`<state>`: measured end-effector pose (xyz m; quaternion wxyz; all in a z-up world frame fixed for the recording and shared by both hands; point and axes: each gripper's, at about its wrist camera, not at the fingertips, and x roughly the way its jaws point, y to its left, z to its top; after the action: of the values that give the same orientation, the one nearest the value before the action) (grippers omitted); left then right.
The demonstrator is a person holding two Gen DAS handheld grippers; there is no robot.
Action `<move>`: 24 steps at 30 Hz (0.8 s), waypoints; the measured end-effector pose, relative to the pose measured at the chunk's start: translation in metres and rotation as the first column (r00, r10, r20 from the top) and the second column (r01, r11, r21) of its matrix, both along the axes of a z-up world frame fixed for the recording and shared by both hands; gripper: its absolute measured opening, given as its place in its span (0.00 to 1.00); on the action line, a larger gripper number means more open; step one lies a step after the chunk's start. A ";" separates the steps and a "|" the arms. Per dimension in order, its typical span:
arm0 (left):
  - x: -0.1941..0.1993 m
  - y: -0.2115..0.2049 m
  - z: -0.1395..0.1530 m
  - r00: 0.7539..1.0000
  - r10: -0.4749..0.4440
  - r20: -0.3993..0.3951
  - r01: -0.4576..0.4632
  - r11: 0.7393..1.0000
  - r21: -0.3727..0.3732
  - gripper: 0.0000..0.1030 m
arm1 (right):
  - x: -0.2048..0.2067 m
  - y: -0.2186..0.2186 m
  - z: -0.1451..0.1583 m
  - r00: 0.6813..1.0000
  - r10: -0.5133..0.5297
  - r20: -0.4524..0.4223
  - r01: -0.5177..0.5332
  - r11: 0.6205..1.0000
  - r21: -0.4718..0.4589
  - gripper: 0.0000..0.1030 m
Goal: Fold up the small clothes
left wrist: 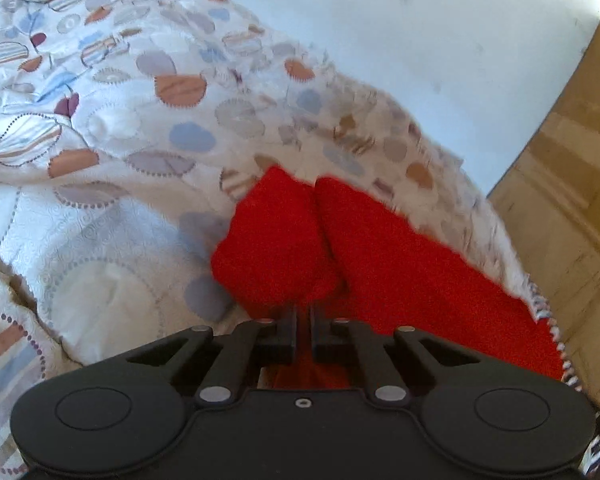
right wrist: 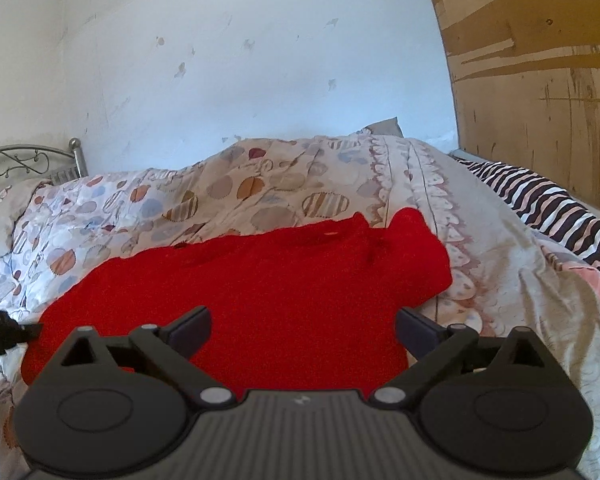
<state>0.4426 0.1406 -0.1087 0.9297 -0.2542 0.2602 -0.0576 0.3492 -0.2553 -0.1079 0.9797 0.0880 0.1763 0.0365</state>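
A small red garment (right wrist: 260, 292) lies spread on the patterned quilt (right wrist: 228, 192) of a bed. In the left wrist view my left gripper (left wrist: 303, 320) is shut on a lifted fold of the red garment (left wrist: 284, 248), which bunches up in front of the fingers. My right gripper (right wrist: 302, 330) is open and empty, hovering over the garment's near edge with its fingers (right wrist: 192, 326) wide apart. The left gripper's tip (right wrist: 4, 330) shows at the left edge of the right wrist view, at the garment's left corner.
A white wall (right wrist: 240, 60) stands behind the bed. A wooden panel (right wrist: 540, 80) rises at the right. A striped pillow (right wrist: 548, 208) lies at the right side. A metal bed frame (right wrist: 28, 160) shows at the far left. The quilt's edge (left wrist: 532, 288) drops off near the wooden floor.
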 end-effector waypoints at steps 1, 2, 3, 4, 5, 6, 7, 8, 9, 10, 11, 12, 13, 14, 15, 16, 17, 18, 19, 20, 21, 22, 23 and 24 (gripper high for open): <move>-0.004 0.002 0.001 0.999 0.021 0.026 -0.020 1.000 -0.013 0.04 | 0.000 0.001 -0.001 1.000 0.000 -0.004 0.000 1.000 -0.002 0.98; -0.008 0.004 0.000 0.998 0.047 0.041 -0.045 0.999 -0.030 0.04 | 0.001 0.002 -0.003 1.000 -0.001 -0.009 0.001 1.000 -0.004 0.98; -0.011 0.006 -0.002 0.997 0.073 0.040 -0.070 0.996 -0.051 0.04 | 0.001 0.001 -0.004 1.000 -0.001 -0.015 0.001 1.000 -0.005 0.98; -0.012 0.010 -0.006 0.995 0.100 0.029 -0.097 0.992 -0.086 0.04 | 0.002 0.001 -0.006 1.000 -0.004 -0.023 0.004 1.000 -0.007 0.98; -0.012 0.012 -0.011 0.993 0.116 0.014 -0.113 0.987 -0.113 0.04 | 0.002 0.001 -0.008 0.999 -0.009 -0.031 0.009 1.000 -0.009 0.98; -0.011 0.014 -0.016 0.992 0.123 -0.009 -0.123 0.983 -0.135 0.04 | 0.002 0.000 -0.009 0.999 -0.010 -0.035 0.010 1.000 -0.011 0.98; -0.010 0.015 -0.021 0.991 0.129 -0.031 -0.132 0.978 -0.160 0.04 | 0.001 -0.001 -0.010 0.999 -0.011 -0.037 0.010 1.000 -0.013 0.98; -0.010 0.017 -0.024 0.990 0.136 -0.040 -0.141 0.972 -0.187 0.04 | 0.000 -0.001 -0.010 0.999 -0.013 -0.038 0.013 1.000 -0.019 0.98; -0.010 0.018 -0.024 0.989 0.141 -0.042 -0.147 0.968 -0.205 0.04 | 0.000 -0.001 -0.010 0.999 -0.017 -0.038 0.016 0.999 -0.027 0.99; -0.011 0.019 -0.024 0.989 0.142 -0.039 -0.147 0.966 -0.212 0.06 | -0.001 -0.001 -0.010 0.999 -0.023 -0.036 0.022 0.999 -0.038 1.00; -0.012 0.019 -0.022 0.990 0.138 -0.038 -0.143 0.967 -0.209 0.10 | -0.002 -0.001 -0.009 0.999 -0.030 -0.032 0.029 0.998 -0.047 1.00; -0.013 0.019 -0.020 0.990 0.133 -0.037 -0.138 0.970 -0.200 0.28 | -0.003 0.000 -0.008 0.999 -0.034 -0.024 0.033 0.998 -0.057 1.00; -0.015 0.020 -0.018 0.990 0.133 -0.039 -0.138 0.972 -0.188 0.54 | -0.003 0.001 -0.007 0.999 -0.035 -0.017 0.034 0.997 -0.066 1.00; -0.018 0.020 -0.017 0.990 0.136 -0.042 -0.141 0.973 -0.180 0.65 | -0.003 0.004 -0.006 0.999 -0.036 -0.007 0.036 0.996 -0.077 1.00; -0.023 0.022 -0.016 0.990 0.139 -0.038 -0.144 0.974 -0.175 0.73 | -0.003 0.006 -0.004 0.999 -0.037 0.000 0.037 0.996 -0.087 1.00; -0.028 0.022 -0.014 0.991 0.134 -0.024 -0.136 0.976 -0.170 0.76 | -0.003 0.009 -0.003 0.999 -0.038 0.008 0.038 0.994 -0.098 1.00; -0.032 0.022 -0.013 0.993 0.121 -0.016 -0.122 0.979 -0.163 0.78 | -0.001 0.011 -0.002 0.999 -0.033 0.012 0.034 0.994 -0.108 1.00; -0.037 0.022 -0.012 0.994 0.112 -0.016 -0.114 0.981 -0.160 0.86 | -0.001 0.016 -0.001 1.000 -0.022 0.020 0.024 0.992 -0.121 1.00; -0.041 0.022 -0.012 0.994 0.107 -0.020 -0.109 0.981 -0.163 0.93 | 0.000 0.018 0.000 1.000 -0.012 0.025 0.015 0.991 -0.131 1.00; -0.043 0.021 -0.013 0.995 0.099 -0.021 -0.102 0.980 -0.170 0.94 | 0.001 0.023 0.000 1.000 0.004 0.031 0.001 0.990 -0.143 1.00; -0.046 0.021 -0.016 0.996 0.084 -0.022 -0.087 0.980 -0.180 0.94 | 0.002 0.027 0.001 0.999 0.018 0.035 -0.012 0.988 -0.154 1.00; -0.047 0.021 -0.018 0.998 0.063 -0.024 -0.067 0.979 -0.193 0.95 | 0.003 0.031 0.001 0.999 0.031 0.037 -0.024 0.986 -0.163 1.00; -0.046 0.020 -0.022 0.999 0.045 -0.031 -0.050 0.978 -0.204 0.95 | 0.005 0.036 0.002 0.998 0.048 0.041 -0.040 0.984 -0.174 1.00; -0.045 0.019 -0.025 0.999 0.033 -0.040 -0.041 0.976 -0.214 0.95 | 0.007 0.040 0.003 0.997 0.063 0.044 -0.055 0.982 -0.180 1.00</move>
<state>0.3978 0.1595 -0.1337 0.8929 -0.3589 0.2643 -0.0636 0.3559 -0.2153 -0.1044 0.9862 -0.0062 0.1571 0.0518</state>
